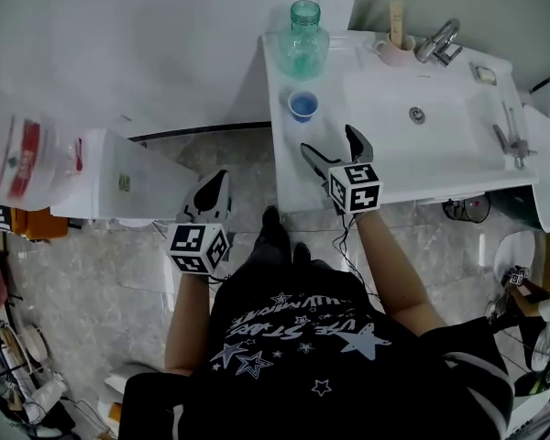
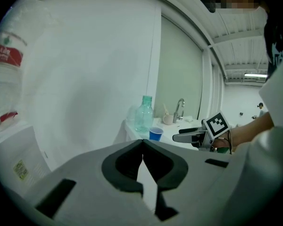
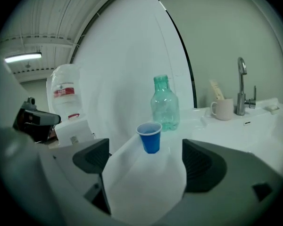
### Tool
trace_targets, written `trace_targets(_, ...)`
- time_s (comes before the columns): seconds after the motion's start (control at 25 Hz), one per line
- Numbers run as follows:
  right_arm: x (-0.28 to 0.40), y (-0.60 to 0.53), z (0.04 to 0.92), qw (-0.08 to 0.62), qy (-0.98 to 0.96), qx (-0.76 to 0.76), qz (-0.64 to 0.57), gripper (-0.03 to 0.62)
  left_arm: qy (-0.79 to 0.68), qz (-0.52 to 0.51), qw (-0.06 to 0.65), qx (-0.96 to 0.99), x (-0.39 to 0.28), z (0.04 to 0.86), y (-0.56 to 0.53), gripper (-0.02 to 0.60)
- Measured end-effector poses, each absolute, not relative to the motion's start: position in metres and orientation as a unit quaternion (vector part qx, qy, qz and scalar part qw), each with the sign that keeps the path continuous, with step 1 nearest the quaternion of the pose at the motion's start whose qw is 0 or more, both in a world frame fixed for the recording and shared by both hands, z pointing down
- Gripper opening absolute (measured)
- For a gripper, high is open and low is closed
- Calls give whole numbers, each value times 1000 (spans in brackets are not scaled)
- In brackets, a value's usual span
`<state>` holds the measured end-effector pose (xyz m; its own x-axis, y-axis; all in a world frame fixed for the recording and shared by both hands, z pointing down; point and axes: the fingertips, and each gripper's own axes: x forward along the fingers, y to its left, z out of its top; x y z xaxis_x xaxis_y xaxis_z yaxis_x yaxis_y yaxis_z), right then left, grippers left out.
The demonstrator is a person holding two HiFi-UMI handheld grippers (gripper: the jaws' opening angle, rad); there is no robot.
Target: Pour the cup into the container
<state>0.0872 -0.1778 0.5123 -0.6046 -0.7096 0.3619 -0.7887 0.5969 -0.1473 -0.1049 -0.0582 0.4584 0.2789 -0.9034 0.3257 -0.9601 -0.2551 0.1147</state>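
A small blue cup (image 1: 302,106) stands upright near the left end of the white sink counter (image 1: 298,186). Just behind it is a green-tinted clear bottle (image 1: 304,44). My right gripper (image 1: 330,141) hovers over the counter's front part, open and empty, a short way in front of the cup. In the right gripper view the cup (image 3: 150,136) sits centred beyond the spread jaws of the gripper (image 3: 144,166), with the bottle (image 3: 164,105) behind it. My left gripper (image 1: 216,187) hangs off the counter to the left, over the floor, shut on nothing (image 2: 142,147). It faces the cup (image 2: 155,133) and bottle (image 2: 144,114) from afar.
A sink basin (image 1: 417,113) with a faucet (image 1: 440,42) and a mug (image 1: 396,49) fills the counter's right part. A white unit (image 1: 101,186) and a clear container with a red label (image 1: 23,159) stand at the left. Marble floor lies below.
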Motion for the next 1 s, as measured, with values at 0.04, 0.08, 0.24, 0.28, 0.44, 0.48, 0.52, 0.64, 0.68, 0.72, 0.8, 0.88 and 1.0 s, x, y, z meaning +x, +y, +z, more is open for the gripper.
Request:
trace_targets(0.04,84,-180,517,140,-883,423,150,485,-590,97,149,788,-106,460,-63,12)
trace_targets(0.08,81,-181,521,147,-882,422,151,485,-586,98,151,790,-107,462,-68,12)
trace_targets(0.24,67,-192,534,167,-882,417,146,483,-575,101,151,798,-111,465,-91,12)
trace_targets(0.28,64,-196,535,168,-881,418,144,482,-573,101,151,799,-112,465,-96,12)
trace_targets(0.44,58,-212,542,174,-876,428,141,471,-563,104,155,805,-118,470,-113,12)
trace_targets(0.48,57,-216,544,178,-874,430,139,466,-561,104,156,807,-120,471,-117,12)
trace_targets(0.52,56,-220,546,183,-873,431,138,462,-559,105,158,808,-123,472,-121,12)
trace_targets(0.64,50,-231,553,195,-870,431,139,442,-554,106,163,809,-131,476,-134,12)
trace_targets(0.68,48,-234,555,199,-870,430,140,439,-553,106,165,810,-134,477,-139,12)
trace_targets(0.72,46,-236,558,204,-869,429,139,437,-551,107,166,811,-136,478,-144,12)
trace_targets(0.8,43,-241,561,211,-867,430,136,423,-547,106,168,813,-138,479,-152,12)
trace_targets(0.88,41,-245,563,215,-864,435,132,422,-542,105,171,816,-139,481,-160,12)
trace_targets(1.0,38,-253,566,217,-862,439,130,412,-536,106,173,819,-141,484,-172,12)
